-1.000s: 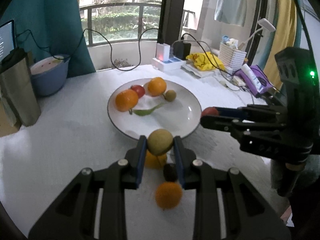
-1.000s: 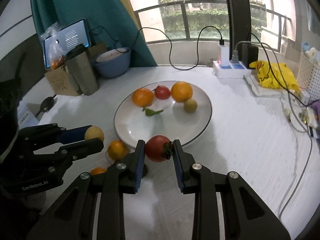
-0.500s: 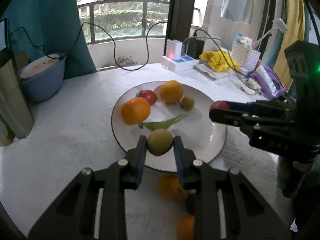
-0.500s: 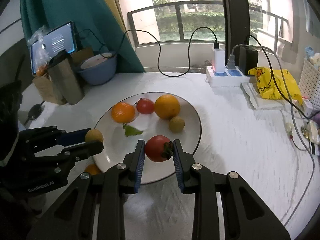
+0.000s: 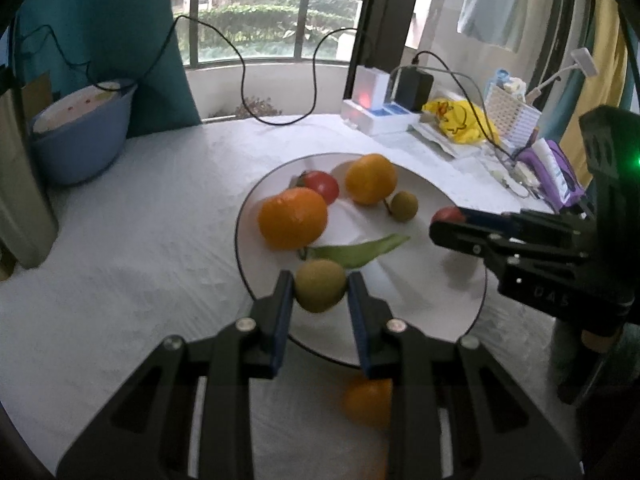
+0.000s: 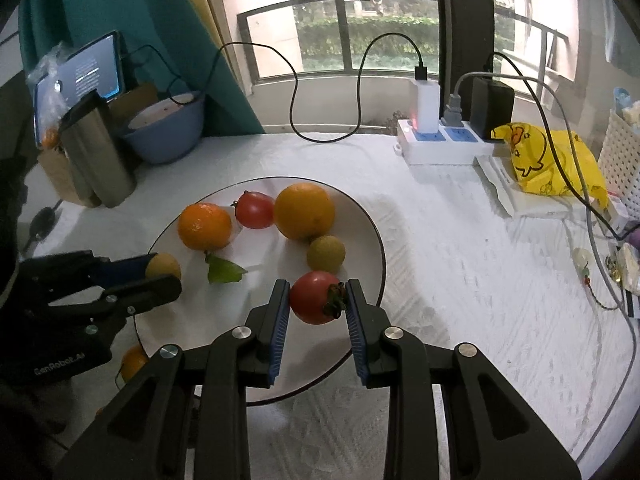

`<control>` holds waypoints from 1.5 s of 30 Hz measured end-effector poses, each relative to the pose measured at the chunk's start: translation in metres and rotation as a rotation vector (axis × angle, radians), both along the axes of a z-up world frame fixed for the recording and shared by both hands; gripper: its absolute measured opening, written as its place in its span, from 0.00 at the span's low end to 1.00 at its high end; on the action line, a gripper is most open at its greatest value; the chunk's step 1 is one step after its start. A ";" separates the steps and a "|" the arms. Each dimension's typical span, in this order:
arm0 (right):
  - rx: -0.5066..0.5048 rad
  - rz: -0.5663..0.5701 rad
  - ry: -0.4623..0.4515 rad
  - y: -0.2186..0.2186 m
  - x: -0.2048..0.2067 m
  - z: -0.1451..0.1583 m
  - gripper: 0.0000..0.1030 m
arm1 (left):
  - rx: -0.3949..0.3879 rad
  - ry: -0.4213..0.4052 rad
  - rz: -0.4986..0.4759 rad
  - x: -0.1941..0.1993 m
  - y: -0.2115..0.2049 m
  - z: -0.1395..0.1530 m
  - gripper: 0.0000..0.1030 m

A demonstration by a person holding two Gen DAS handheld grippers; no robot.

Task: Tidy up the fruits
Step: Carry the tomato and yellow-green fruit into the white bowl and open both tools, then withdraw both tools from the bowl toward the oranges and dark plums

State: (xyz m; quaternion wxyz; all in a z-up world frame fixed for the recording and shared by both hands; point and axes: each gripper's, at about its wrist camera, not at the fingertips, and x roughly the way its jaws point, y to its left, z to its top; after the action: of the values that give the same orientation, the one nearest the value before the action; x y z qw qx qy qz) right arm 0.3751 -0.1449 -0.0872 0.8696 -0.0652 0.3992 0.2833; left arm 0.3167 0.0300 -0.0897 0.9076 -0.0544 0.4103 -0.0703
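My left gripper [image 5: 320,294] is shut on a small yellow-green fruit [image 5: 320,285] and holds it above the near part of the white plate [image 5: 424,320]. My right gripper [image 6: 317,300] is shut on a red tomato [image 6: 314,298] above the plate's near right part [image 6: 360,216]. On the plate lie two oranges [image 6: 205,226] [image 6: 305,211], a red tomato [image 6: 255,210], a small yellow-green fruit [image 6: 326,254] and a green leaf [image 6: 224,272]. An orange [image 5: 368,400] lies on the cloth in front of the plate.
A blue bowl [image 6: 168,128] and a steel cup [image 6: 98,152] stand at the back left. A power strip [image 6: 436,148] with cables, a yellow bag [image 6: 548,160] and a white basket [image 6: 624,152] stand at the back right. A white cloth covers the table [image 6: 460,280].
Both grippers have moved forward over the plate with their fruits. The plate and its fruits now look closer, and loose fruits in front of it have dropped back under the grippers.
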 end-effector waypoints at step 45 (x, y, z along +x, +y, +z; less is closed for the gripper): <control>0.026 0.002 -0.020 -0.014 -0.097 0.021 0.30 | -0.071 -0.037 0.022 -0.111 -0.014 0.015 0.46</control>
State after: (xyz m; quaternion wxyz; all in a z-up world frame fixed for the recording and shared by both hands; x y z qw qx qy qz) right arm 0.2778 -0.1591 -0.0659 0.8739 -0.0569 0.3868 0.2888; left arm 0.2060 0.0156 -0.0750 0.9132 -0.0897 0.3903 -0.0760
